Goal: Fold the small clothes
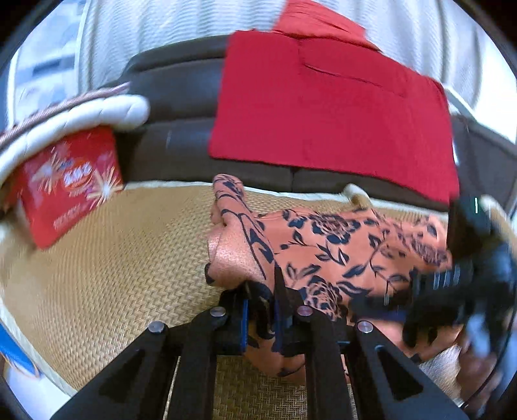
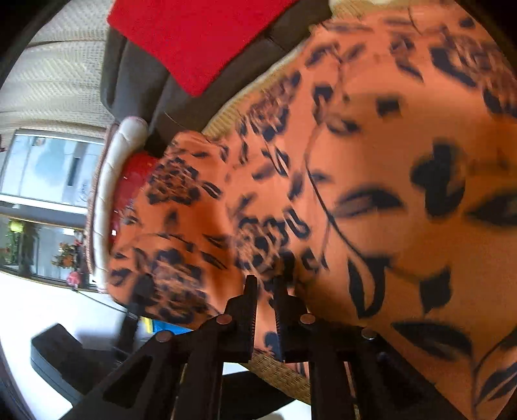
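Both grippers were clamped on the same garment, an orange floral-print piece (image 1: 323,252) with dark blue flowers. The left gripper (image 1: 261,303) pinched its near edge with jaws drawn tight on the cloth, and the right gripper (image 2: 268,297) was likewise closed on a fold of fabric, with the print filling most of the right wrist view. In the left wrist view the right gripper (image 1: 465,284) showed at the far right end of the garment, so the 2 holds sat at opposite ends; this probably kept the cloth stretched so 1 part could be carried over another in a fold. The garment lay partly raised over a woven straw mat (image 1: 113,274) with a pale border.

Beyond the mat stood a dark sofa back (image 1: 181,97) draped with a red cloth (image 1: 323,113). To the left sat a red printed box (image 1: 71,184) beside a white quilted cushion (image 1: 97,113), with pale curtains (image 1: 161,22) behind.
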`<state>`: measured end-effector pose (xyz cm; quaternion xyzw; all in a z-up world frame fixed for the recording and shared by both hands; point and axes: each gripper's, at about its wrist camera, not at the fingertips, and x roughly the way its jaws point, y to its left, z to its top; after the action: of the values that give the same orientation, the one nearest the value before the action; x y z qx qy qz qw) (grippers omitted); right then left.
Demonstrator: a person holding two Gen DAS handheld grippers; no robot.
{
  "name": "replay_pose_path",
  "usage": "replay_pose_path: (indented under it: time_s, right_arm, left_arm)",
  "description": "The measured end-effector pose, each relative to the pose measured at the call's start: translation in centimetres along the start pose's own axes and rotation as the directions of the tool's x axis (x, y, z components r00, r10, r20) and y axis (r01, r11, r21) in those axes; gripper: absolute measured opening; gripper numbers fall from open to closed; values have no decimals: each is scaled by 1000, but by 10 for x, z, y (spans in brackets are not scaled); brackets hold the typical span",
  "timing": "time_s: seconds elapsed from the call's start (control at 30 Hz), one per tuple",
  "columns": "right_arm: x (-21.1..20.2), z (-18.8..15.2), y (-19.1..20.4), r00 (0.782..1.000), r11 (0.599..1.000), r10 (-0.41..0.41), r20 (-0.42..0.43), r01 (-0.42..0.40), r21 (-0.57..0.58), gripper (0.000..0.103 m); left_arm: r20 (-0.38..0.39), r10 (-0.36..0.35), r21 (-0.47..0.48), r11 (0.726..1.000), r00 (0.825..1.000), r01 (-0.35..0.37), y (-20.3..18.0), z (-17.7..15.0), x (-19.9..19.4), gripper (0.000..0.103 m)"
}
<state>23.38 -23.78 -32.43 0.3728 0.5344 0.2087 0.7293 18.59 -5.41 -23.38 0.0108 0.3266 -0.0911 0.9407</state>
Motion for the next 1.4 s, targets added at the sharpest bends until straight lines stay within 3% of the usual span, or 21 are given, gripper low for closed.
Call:
replay_pose_path:
  time_s: [0.07,0.13,0.17,0.2,0.3,0.37,0.47,0.53,0.57,0.63,0.67,0.7,0.73,0.83,0.93,1.0,1.1,1.2,1.33,1.4]
  right_arm:
    - [-6,10,9,1000,999,-18,3,18,-35,25]
    - [-6,23,24,999,995,-42,-5,42,-89,51]
    - [-5,33,33,999,992,-51,-9,50,-118,81]
    - [-4,45,44,998,989,-58,-5,56,-138,86]
    - [12,77,89,993,974,-80,-81,60,-218,86]
    - [34,92,123,975,939,-166,-150,109,-328,86]
    - [77,105,158,918,873,-340,-204,228,-431,86]
    - [108,109,170,864,821,-450,-225,301,-485,86]
    - [126,107,174,826,784,-512,-238,336,-521,86]
    - [145,105,174,781,737,-576,-241,369,-567,83]
    - [151,104,172,771,722,-594,-231,383,-576,73]
    - [154,103,167,764,715,-606,-221,402,-572,31]
    - [152,104,161,762,726,-606,-229,413,-549,17]
    - [115,104,157,816,741,-556,-157,402,-538,16]
    - [50,105,149,892,798,-443,-90,347,-492,15]
    - [-2,103,141,922,812,-387,-28,326,-484,15]
    - [-67,101,127,936,819,-350,49,330,-470,15]
    - [-143,106,94,927,820,-351,132,372,-435,15]
    - [-214,122,38,920,848,-345,187,391,-357,15]
    - [-234,137,3,924,872,-328,195,376,-315,15]
  left_arm:
    - [-3,4,58,998,1000,-4,-10,-5,4,12]
    - [-3,1,94,996,1000,0,-17,-8,7,12]
    - [0,-1,113,994,1000,1,-21,-9,8,12]
    - [4,1,125,992,1000,-2,-22,-10,7,12]
    - [1,3,132,991,1000,-3,-20,-12,5,12]
    - [-5,2,125,992,1000,-1,-19,-12,7,12]
    - [-5,3,132,991,1000,-3,-18,-12,8,12]
    - [-7,2,135,991,1000,-1,-19,-12,8,12]
    - [-7,1,135,991,1000,0,-18,-12,8,12]
    - [-9,-1,135,991,1000,2,-17,-14,7,12]
    - [-9,0,136,991,1000,1,-16,-15,6,12]
    - [-11,-1,137,991,1000,2,-15,-16,6,12]
    - [-12,-5,135,991,1000,7,-15,-16,6,12]
    - [17,-42,155,987,999,39,-20,-15,-6,12]
    - [63,-102,202,975,993,87,-37,-12,-25,12]
    - [87,-158,243,961,984,133,-58,-6,-39,12]
    - [97,-256,311,926,962,215,-103,7,-55,12]
    - [85,-356,388,872,931,298,-166,18,-62,12]
    - [47,-423,467,810,905,355,-236,15,-53,12]
    - [-5,-427,488,788,904,375,-262,7,-36,12]
